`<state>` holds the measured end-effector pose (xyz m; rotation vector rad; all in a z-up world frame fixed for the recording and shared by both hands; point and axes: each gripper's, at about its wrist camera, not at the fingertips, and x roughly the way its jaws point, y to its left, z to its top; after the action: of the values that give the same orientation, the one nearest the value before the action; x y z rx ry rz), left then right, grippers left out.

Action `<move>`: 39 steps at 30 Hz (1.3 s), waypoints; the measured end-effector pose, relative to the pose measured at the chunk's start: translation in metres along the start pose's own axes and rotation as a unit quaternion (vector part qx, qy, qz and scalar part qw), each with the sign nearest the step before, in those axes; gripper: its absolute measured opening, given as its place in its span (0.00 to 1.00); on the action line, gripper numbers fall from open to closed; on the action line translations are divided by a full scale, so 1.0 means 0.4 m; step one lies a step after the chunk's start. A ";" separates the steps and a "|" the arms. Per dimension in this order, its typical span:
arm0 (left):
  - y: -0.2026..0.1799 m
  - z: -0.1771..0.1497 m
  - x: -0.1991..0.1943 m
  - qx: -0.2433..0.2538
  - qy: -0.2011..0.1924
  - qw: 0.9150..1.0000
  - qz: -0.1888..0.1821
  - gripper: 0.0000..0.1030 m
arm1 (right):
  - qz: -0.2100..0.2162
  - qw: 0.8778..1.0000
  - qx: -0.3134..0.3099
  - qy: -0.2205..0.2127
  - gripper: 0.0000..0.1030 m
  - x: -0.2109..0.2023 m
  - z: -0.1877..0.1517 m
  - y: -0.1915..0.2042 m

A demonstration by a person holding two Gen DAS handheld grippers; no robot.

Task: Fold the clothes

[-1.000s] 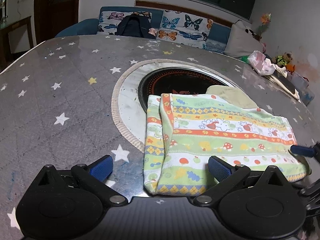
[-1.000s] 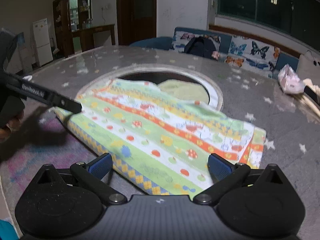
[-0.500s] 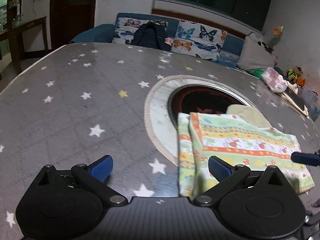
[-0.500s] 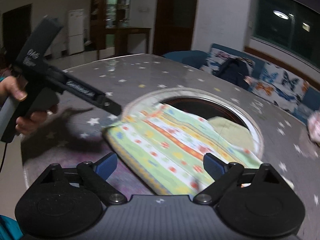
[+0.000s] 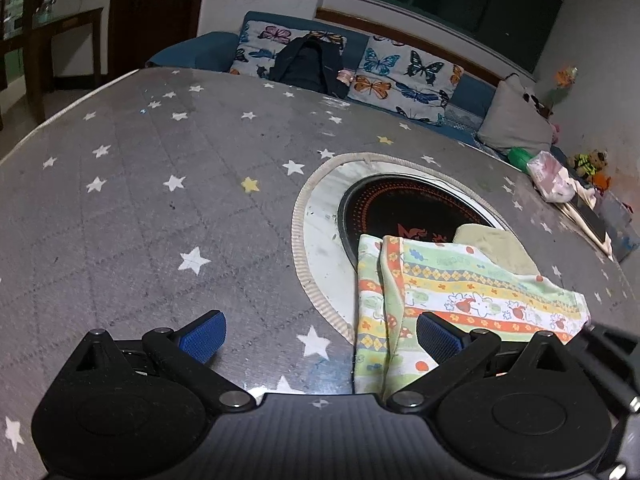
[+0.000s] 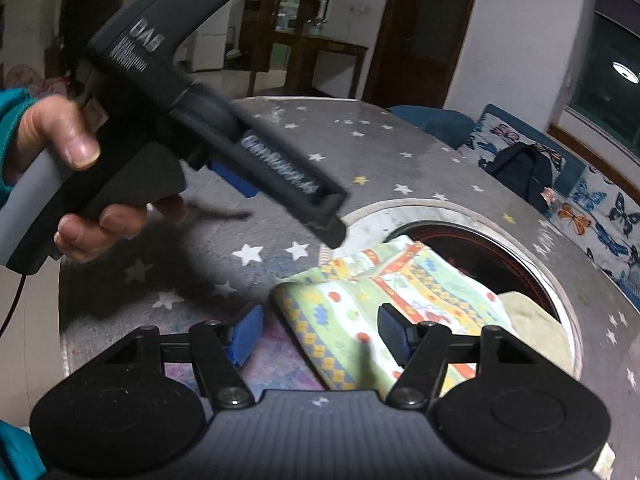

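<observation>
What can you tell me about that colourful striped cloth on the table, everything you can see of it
The striped cloth is soft printed fabric, folded into a flat layered rectangle. Its bands are pale green, white, yellow and orange, with cartoon animals, mushrooms and diamond borders. It lies on the star-patterned table, partly over the round dark cooktop, and covers part of a plain beige cloth. Neither pair of open jaws grips it.

Butterfly-print sofa (image 5: 400, 76) behind star-patterned table (image 5: 160, 200); dark jacket (image 5: 308, 64), perhaps, on it.

Two low wrist views, both over the folded cloth (image 5: 460, 284).
</observation>
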<state>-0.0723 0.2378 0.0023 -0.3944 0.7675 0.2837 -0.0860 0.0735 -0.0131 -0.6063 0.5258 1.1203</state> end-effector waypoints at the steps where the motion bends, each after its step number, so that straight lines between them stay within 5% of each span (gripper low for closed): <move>1: 0.001 0.001 0.001 -0.003 0.000 1.000 -0.001 1.00 | 0.002 1.000 -0.005 0.002 0.63 0.008 0.000 0.006; 16: 0.003 0.012 0.009 -0.042 0.015 0.998 -0.036 1.00 | -0.011 0.999 0.037 0.002 0.16 0.023 -0.013 -0.010; 29: -0.037 0.032 0.058 -0.124 0.065 0.984 -0.108 0.99 | -0.008 0.991 0.120 -0.060 0.10 -0.078 -0.015 -0.079; 39: -0.082 0.021 0.113 -0.156 0.107 0.972 -0.140 0.81 | -0.003 0.986 0.141 -0.084 0.10 -0.118 -0.031 -0.107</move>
<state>-0.0233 0.2170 -0.0167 -0.8333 0.8680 0.0948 -0.0635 0.0208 0.0171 -0.2635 0.5246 1.0568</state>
